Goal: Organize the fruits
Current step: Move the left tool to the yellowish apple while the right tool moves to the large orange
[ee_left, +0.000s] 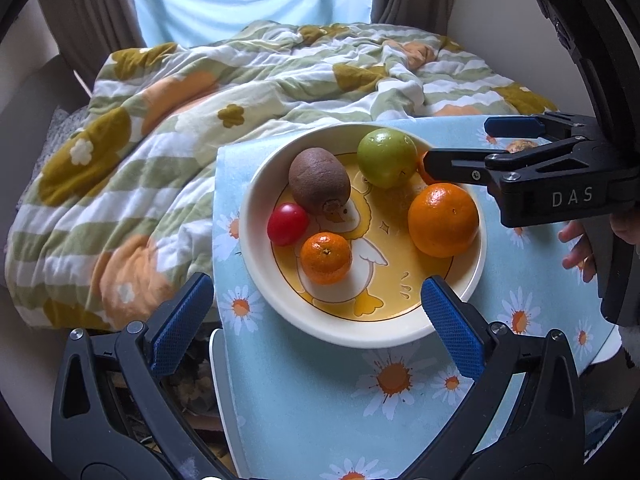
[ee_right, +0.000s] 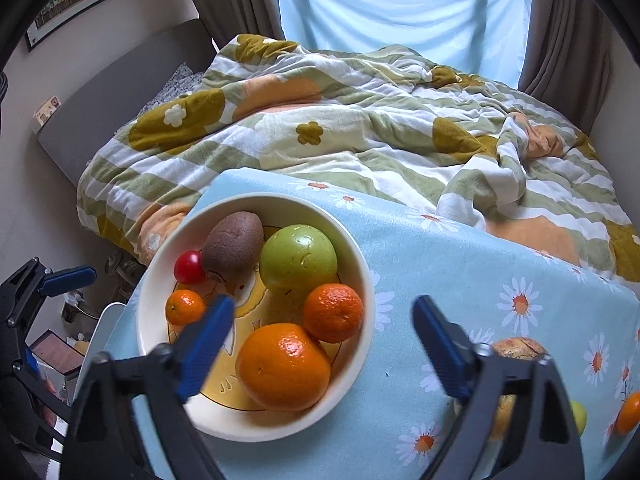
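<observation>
A cream round bowl with a yellow duck print (ee_right: pixel 370 280) sits at the bench's far left corner, on the pale blue daisy-print cloth (ee_right: pixel 460 276). It holds a brown kiwi (ee_right: pixel 233 247), green apple (ee_right: pixel 298 259), small red tomato (ee_right: pixel 189 267), large orange (ee_right: pixel 283 366) and two mandarins (ee_right: pixel 333 312). The left claw (ee_left: pixel 318 320) gapes wide and empty at the bowl's near rim; the right claw (ee_right: pixel 322 336), likewise spread apart, holds nothing, its left finger (ee_right: pixel 206 334) over the bowl.

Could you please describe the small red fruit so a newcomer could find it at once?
Look in the round cream bowl with the duck picture on the blue daisy-print cloth. At its edge, beside the fuzzy brown kiwi, sits the small glossy red fruit, the only red piece there.
</observation>
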`<state>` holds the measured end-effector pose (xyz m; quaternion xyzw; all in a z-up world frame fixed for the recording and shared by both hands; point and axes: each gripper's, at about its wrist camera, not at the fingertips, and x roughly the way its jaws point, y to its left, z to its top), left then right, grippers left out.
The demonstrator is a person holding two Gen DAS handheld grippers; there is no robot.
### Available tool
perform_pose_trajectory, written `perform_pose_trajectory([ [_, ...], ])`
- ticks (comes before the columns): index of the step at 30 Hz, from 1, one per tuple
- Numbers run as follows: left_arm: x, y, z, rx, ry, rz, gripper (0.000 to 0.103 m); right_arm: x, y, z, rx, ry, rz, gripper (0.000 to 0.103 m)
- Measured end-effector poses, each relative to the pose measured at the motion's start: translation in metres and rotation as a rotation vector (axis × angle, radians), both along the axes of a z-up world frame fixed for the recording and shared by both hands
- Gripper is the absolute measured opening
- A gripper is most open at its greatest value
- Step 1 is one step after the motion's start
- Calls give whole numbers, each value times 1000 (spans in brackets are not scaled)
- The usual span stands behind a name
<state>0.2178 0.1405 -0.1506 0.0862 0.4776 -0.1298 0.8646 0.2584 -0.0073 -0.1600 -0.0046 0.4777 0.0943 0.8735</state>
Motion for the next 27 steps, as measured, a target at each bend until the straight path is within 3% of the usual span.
perform_pose_trajectory([
  [15, -26, -8, 39, 7, -58, -38, 103, -34, -1, 50, 18, -82, -14, 103],
  [20, -34, -20, 56, 29, -89, -69, 103, -58, -12, 70, -12, -80, -82, 103],
  [27, -34, -44, 74, -7, -109, -152, 103, -93, -50, 93, -50, -91, -205, 103],
])
